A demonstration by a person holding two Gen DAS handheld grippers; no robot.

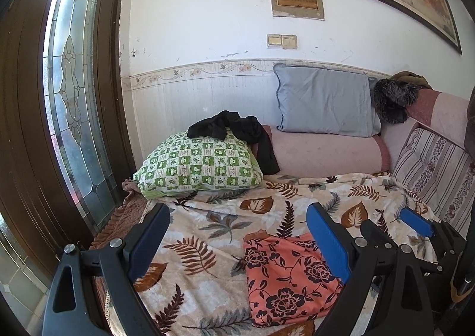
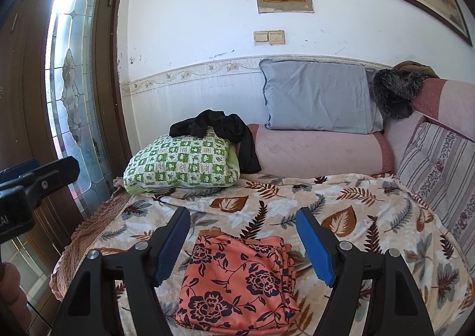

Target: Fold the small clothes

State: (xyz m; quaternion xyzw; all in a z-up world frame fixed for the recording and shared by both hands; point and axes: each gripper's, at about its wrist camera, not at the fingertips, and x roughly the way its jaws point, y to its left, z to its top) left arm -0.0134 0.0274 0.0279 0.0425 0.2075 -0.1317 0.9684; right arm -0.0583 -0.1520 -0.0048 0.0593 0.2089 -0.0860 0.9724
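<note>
A folded orange garment (image 2: pixel 237 279) with dark flowers lies on the leaf-print blanket (image 2: pixel 341 202). It also shows in the left wrist view (image 1: pixel 288 276). My right gripper (image 2: pixel 243 223) is open and empty, its blue fingers held above and on either side of the garment. My left gripper (image 1: pixel 237 217) is open and empty, above the blanket, with the garment under its right finger. The right gripper's blue fingertip (image 1: pixel 415 221) shows at the right of the left wrist view. Part of the left gripper (image 2: pixel 38 178) shows at the left of the right wrist view.
A green checked pillow (image 2: pixel 181 163) with a black garment (image 2: pixel 225 131) draped on it lies at the back left. A grey pillow (image 2: pixel 317 98), a pink bolster (image 2: pixel 320 155) and a striped cushion (image 2: pixel 442 169) line the back and right. A wooden door (image 2: pixel 77 74) stands left.
</note>
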